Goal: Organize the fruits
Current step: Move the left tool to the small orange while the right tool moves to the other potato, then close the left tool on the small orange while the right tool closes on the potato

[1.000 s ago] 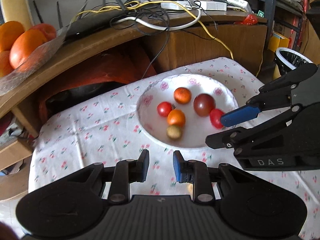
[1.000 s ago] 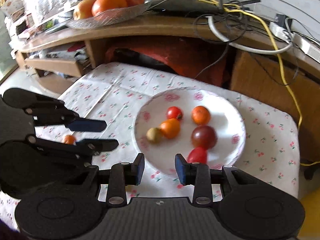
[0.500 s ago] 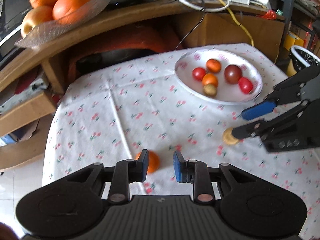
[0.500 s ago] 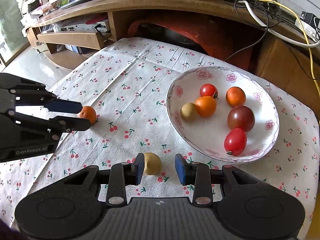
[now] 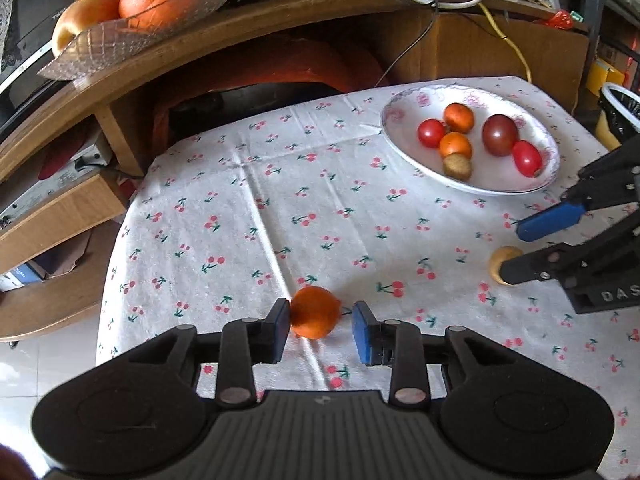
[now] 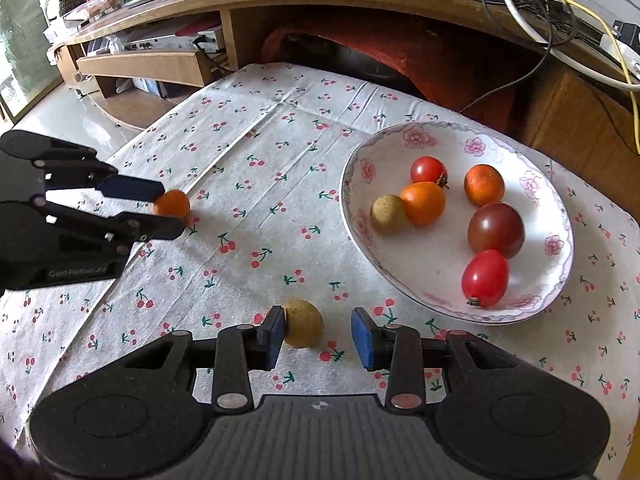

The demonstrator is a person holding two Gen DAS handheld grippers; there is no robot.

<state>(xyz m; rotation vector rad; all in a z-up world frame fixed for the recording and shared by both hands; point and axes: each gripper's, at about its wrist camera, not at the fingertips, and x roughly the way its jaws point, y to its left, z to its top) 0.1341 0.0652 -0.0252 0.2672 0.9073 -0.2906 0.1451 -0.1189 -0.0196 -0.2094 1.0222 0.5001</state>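
Left tongs (image 5: 320,330) gape around a round orange fruit (image 5: 315,312), right tongs (image 6: 318,336) around a seemingly yellowish-tan one (image 6: 303,323).

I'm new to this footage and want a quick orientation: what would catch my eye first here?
A white floral plate at the far right of the cherry-print tablecloth holds six small fruits. Nearer the cameras, two fruits lie loose on the cloth: a small orange fruit between the open jaws of the left gripper, and a yellowish fruit between those of the right gripper. Behind, a glass dish of oranges sits on a wooden shelf.
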